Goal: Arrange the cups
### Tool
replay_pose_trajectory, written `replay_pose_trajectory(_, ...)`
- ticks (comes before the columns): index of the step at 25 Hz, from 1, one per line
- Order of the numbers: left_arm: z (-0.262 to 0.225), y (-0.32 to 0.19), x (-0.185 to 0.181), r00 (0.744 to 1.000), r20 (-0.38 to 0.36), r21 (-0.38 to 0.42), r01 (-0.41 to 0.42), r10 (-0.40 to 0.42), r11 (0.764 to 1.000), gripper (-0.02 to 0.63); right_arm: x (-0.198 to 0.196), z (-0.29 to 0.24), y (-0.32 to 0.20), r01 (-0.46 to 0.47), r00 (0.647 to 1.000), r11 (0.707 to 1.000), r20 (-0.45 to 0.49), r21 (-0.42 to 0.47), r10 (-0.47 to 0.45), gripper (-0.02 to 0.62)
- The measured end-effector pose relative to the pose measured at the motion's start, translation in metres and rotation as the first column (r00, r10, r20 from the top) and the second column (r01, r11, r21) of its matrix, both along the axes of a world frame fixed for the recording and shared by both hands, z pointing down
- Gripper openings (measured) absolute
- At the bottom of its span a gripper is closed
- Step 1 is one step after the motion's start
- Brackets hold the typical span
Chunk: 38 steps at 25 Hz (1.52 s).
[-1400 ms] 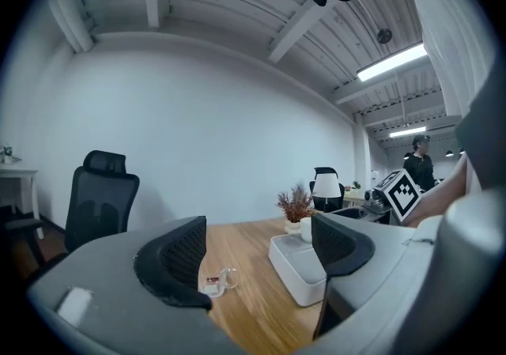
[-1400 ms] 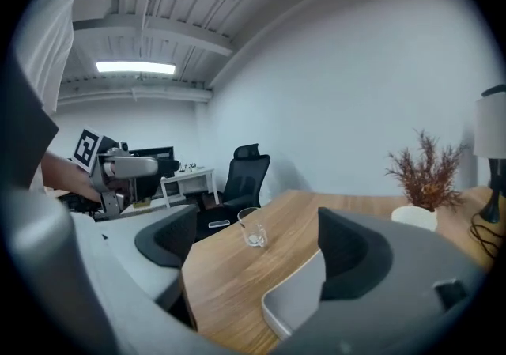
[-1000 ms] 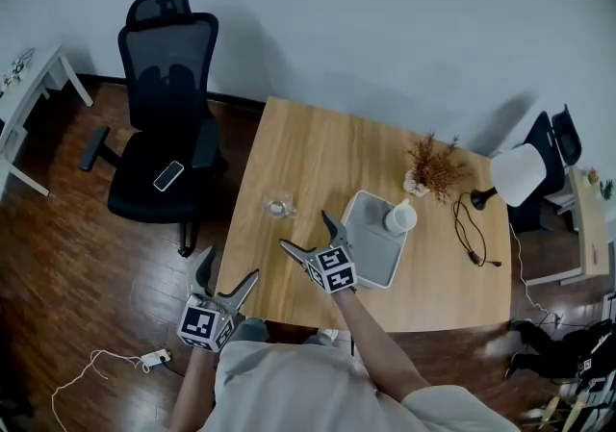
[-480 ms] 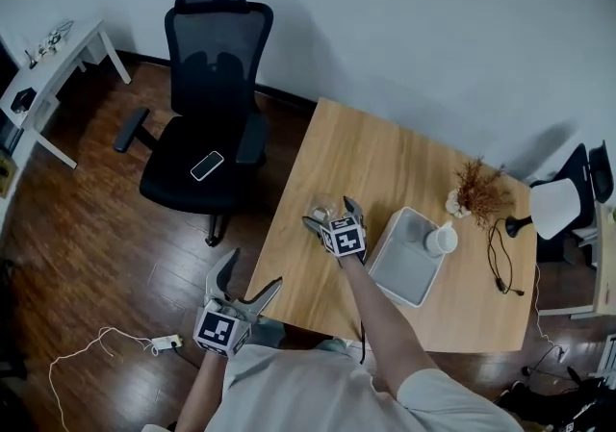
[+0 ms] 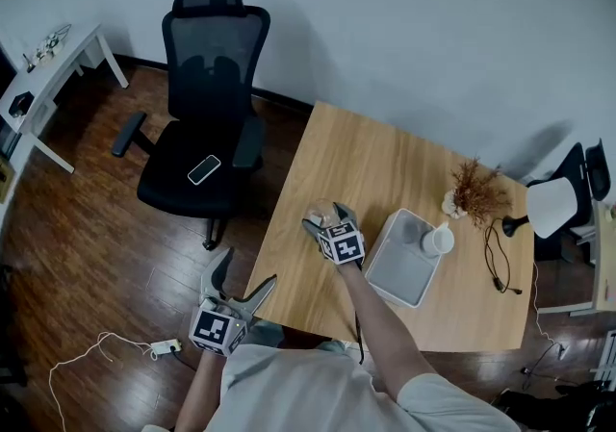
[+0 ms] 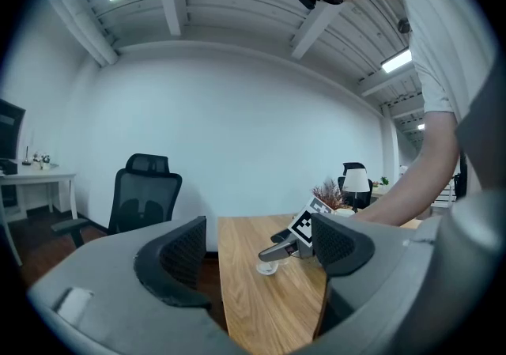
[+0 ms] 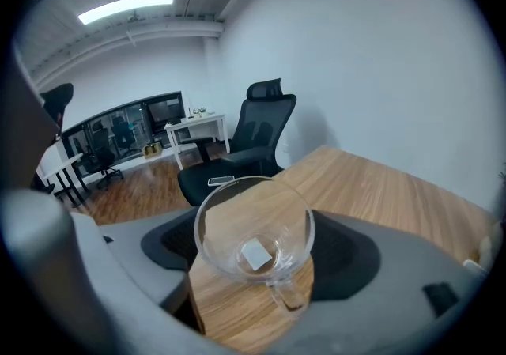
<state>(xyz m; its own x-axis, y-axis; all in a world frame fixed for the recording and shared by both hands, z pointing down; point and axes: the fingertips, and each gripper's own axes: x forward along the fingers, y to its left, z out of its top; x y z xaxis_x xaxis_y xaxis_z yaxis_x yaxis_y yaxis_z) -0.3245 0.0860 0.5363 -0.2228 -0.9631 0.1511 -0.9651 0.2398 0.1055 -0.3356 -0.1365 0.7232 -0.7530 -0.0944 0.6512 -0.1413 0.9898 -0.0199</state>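
**Right gripper pinches the glass cup at the table's left side**

The wooden table (image 5: 385,165) fills the middle of the head view. A black office chair (image 5: 207,84) stands well off the table's left edge, on the wooden floor. A pale tray (image 5: 393,266) lies on the table's right half, towards the near edge, and a white lamp (image 5: 544,207) stands at the table's far right end with a dried plant (image 5: 476,191) just beside it. The left gripper (image 5: 243,271) hangs off the table's near left corner, over the floor; its jaws stand spread and nothing sits between them. The right gripper (image 5: 322,218) reaches over the table close to its left edge, left of the tray. Its jaws have just been closing, and they now press on the glass cup (image 7: 254,239) from both sides, with the cup's handle pointing back at the gripper. The cup rests on the tabletop. A white cup (image 5: 438,241) sits in the tray's far corner. A phone (image 5: 203,169) lies on the chair's seat
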Motion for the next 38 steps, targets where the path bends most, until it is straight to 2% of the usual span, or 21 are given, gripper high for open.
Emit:
replay_pose_trajectory(2, -0.002, -0.007, 0.004, 1.000, 0.000, 0.009, -0.018, 0.018, 1.000, 0.417, 0.007, -0.027, 0.010, 0.015, 0.998, 1.000, 0.054, 0.009, -0.015, 0.413)
replay_pose_trajectory(5, -0.001, -0.022, 0.019, 0.998, 0.005, 0.013, -0.066, 0.065, 0.998, 0.417, 0.029, -0.072, 0.019, 0.036, 0.992, 0.995, 0.118, 0.089, -0.047, 0.413)
replay_pose_trajectory(8, -0.007, -0.041, 0.035, 0.993, 0.018, 0.017, -0.120, 0.120, 0.993, 0.417, 0.062, -0.116, 0.016, 0.000, 0.986, 0.990, 0.166, 0.141, -0.024, 0.413)
replay_pose_trajectory(13, -0.006, -0.066, 0.060, 0.979, 0.018, 0.020, -0.204, 0.203, 0.979, 0.417, 0.132, -0.165, 0.000, -0.149, 0.961, 0.984, 0.247, 0.096, 0.121, 0.413)
replay_pose_trajectory(16, -0.011, -0.087, 0.077, 0.965, 0.026, 0.023, -0.262, 0.261, 0.965, 0.417, 0.185, -0.173, -0.014, -0.261, 0.941, 0.958, 0.254, 0.118, 0.225, 0.413)
replay_pose_trajectory(19, -0.015, -0.110, 0.094, 0.947, 0.032, 0.034, -0.320, 0.319, 0.947, 0.417, 0.236, -0.171, -0.023, -0.360, 0.913, 0.928, 0.244, 0.100, 0.328, 0.413)
replay_pose_trajectory(22, -0.019, -0.129, 0.110, 0.930, 0.040, 0.041, -0.367, 0.366, 0.929, 0.417, 0.279, -0.162, -0.024, -0.421, 0.890, 0.904, 0.224, 0.075, 0.396, 0.413)
replay_pose_trajectory(26, -0.022, -0.151, 0.126, 0.912, 0.041, 0.056, -0.409, 0.408, 0.911, 0.417, 0.319, -0.152, -0.023, -0.464, 0.874, 0.883, 0.197, 0.071, 0.444, 0.413)
replay_pose_trajectory(31, -0.020, -0.170, 0.143, 0.885, 0.045, 0.047, -0.465, 0.463, 0.884, 0.417, 0.325, -0.135, -0.024, -0.483, 0.862, 0.875, 0.189, 0.031, 0.469, 0.413)
replay_pose_trajectory(38, -0.014, -0.178, 0.141, 0.883, 0.029, 0.032, -0.468, 0.468, 0.883, 0.417, 0.267, -0.122, -0.070, -0.429, 0.891, 0.898, 0.210, 0.095, 0.403, 0.413)
